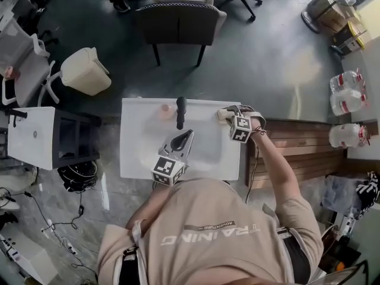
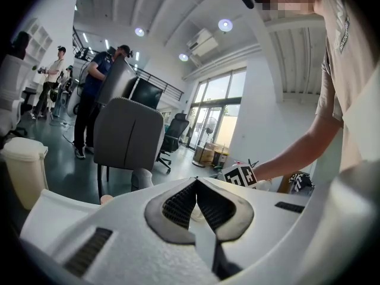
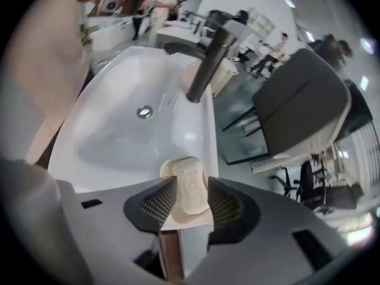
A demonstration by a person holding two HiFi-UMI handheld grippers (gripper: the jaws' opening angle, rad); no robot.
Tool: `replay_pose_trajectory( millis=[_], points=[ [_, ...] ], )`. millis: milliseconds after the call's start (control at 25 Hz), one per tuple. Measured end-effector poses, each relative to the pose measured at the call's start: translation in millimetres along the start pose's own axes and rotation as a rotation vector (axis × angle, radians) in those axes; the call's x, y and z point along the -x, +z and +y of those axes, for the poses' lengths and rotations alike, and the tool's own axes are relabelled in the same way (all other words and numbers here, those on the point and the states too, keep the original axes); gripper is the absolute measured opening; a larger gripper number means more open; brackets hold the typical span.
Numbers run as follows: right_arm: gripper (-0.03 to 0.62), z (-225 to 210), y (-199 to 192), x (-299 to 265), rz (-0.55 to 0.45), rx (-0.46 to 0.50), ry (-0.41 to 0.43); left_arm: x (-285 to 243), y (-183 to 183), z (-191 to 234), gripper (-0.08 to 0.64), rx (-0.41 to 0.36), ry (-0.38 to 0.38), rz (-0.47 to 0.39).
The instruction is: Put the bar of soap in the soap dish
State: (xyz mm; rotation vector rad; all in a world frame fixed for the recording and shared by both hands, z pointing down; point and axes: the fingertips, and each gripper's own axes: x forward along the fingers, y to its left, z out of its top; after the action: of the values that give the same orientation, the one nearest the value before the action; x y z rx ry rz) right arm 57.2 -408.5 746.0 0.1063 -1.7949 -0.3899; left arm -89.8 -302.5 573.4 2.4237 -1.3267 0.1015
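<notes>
A cream bar of soap [image 3: 191, 190] lies between the pads of my right gripper [image 3: 189, 202], which points steeply down at the sink's back right corner [image 1: 230, 115]. Both pads sit against its long edges. Right under the bar is a cream oval soap dish [image 3: 168, 168] on the white sink's rim [image 3: 206, 136]; I cannot tell whether the bar rests in it. My left gripper [image 1: 189, 134] hangs over the basin, jaws shut with nothing in them, their tips [image 2: 196, 184] meeting. From the head view, the soap shows only as a pale patch [image 1: 222, 114].
A dark tap [image 1: 181, 113] stands at the sink's back rim with a pink round thing [image 1: 166, 110] beside it. The drain [image 3: 145, 112] is in the basin. A grey chair [image 1: 179, 21] stands behind the sink, a wooden counter [image 1: 303, 144] to its right.
</notes>
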Motion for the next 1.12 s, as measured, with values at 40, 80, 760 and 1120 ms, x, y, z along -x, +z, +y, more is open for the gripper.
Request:
replay_pose_trajectory(
  millis=[40,80,760,1120],
  points=[
    [0.160,3,2,6,-0.036,-0.118,-0.028,2,0,-3,0.010,-0.006,-0.006,0.003],
    [0.160,6,4,13,-0.080,-0.244,-0.052,5,1,-6,0.010,-0.013,-0.013,0.006],
    [0.015,84,40,165,-0.598,-1.027,-0.240,35,27,-11,0.010,-0.123,-0.055,-0.005],
    [0.014,43,82,252,-0.801,-1.015,-0.349,39,53,-25,0.011,-0.051,-0.078,-0.050]
  ],
)
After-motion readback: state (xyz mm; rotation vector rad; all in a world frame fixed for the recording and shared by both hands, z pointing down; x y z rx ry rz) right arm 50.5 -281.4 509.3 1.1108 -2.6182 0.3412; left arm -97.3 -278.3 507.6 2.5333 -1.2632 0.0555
